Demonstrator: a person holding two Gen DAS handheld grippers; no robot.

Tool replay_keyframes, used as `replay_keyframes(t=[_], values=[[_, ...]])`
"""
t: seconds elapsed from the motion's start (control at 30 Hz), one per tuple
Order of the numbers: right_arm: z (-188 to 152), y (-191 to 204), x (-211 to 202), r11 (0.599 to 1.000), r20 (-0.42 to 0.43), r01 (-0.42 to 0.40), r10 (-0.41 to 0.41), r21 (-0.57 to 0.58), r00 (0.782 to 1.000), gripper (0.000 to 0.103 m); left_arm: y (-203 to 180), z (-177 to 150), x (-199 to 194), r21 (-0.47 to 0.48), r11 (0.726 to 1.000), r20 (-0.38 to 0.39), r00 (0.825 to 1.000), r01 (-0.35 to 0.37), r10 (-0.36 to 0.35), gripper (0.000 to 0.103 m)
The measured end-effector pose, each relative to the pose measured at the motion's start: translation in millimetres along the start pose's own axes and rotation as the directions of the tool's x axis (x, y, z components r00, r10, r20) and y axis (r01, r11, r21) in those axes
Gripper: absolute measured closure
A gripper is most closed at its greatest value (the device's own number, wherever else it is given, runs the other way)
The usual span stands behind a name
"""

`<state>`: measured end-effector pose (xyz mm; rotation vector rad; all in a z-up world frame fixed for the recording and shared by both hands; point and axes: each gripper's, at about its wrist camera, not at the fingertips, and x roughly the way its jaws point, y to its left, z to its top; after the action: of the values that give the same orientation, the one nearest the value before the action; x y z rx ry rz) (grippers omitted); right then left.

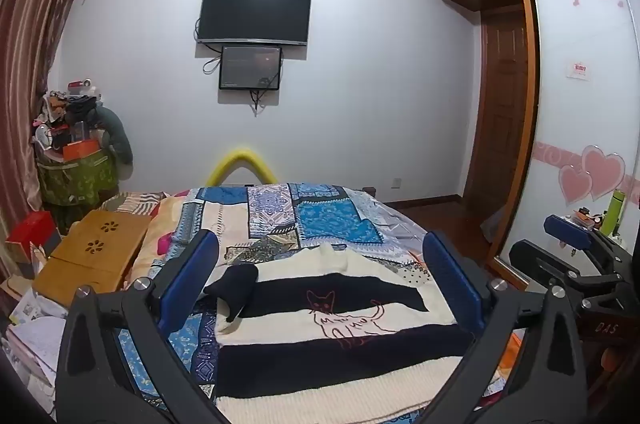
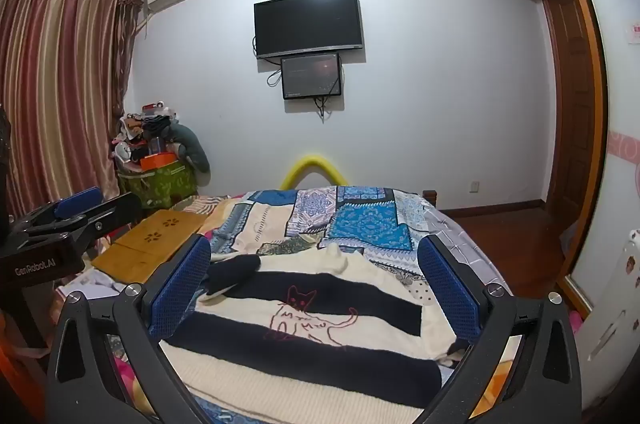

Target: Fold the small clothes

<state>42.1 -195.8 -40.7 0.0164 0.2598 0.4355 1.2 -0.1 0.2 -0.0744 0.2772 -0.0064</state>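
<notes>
**Both tongs wide open above a striped sweater on the bed**

From the left wrist camera we see our left gripper (image 1: 324, 282) with its blue pads (image 1: 188, 280) spread as wide as they go and nothing between them. Below and ahead of it lies the sweater (image 1: 320, 352), spread flat on the bed (image 1: 276, 220) over a blue patchwork bedspread. The sweater has broad cream and dark navy stripes and a cat drawn in red outline (image 1: 348, 320) on its middle. One dark sleeve (image 1: 236, 288) is turned in on the left side, lying across the body of the garment near the left pad. A low wooden table (image 1: 96, 256) sits on the bed just left of the sweater. At the right edge we catch our right gripper (image 1: 580, 252), held level beside the wardrobe's sliding door (image 1: 580, 84). On the far wall hang a television (image 1: 254, 14) and a smaller screen (image 1: 250, 68) under it.

From the right wrist camera our right gripper (image 2: 316, 288) also stands fully open and empty, clear of the cloth. The sweater (image 2: 312, 344) lies under it, the red cat (image 2: 308, 316) between the pads, the dark sleeve (image 2: 234, 270) folded in at the upper left. The left gripper (image 2: 76, 216) shows at the left edge, in front of striped curtains (image 2: 60, 84).
</notes>
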Motion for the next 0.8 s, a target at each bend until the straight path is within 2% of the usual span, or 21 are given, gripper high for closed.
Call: replay_keyframes(t=[0.8], values=[[0.8, -1.6, 0.9, 1.000, -0.004, 0.001, -0.001, 0.001, 1.000, 0.000, 5.6, -1.9, 6.5, -0.005, 1.000, -0.006, 1.000, 0.003, -0.003, 0.000]])
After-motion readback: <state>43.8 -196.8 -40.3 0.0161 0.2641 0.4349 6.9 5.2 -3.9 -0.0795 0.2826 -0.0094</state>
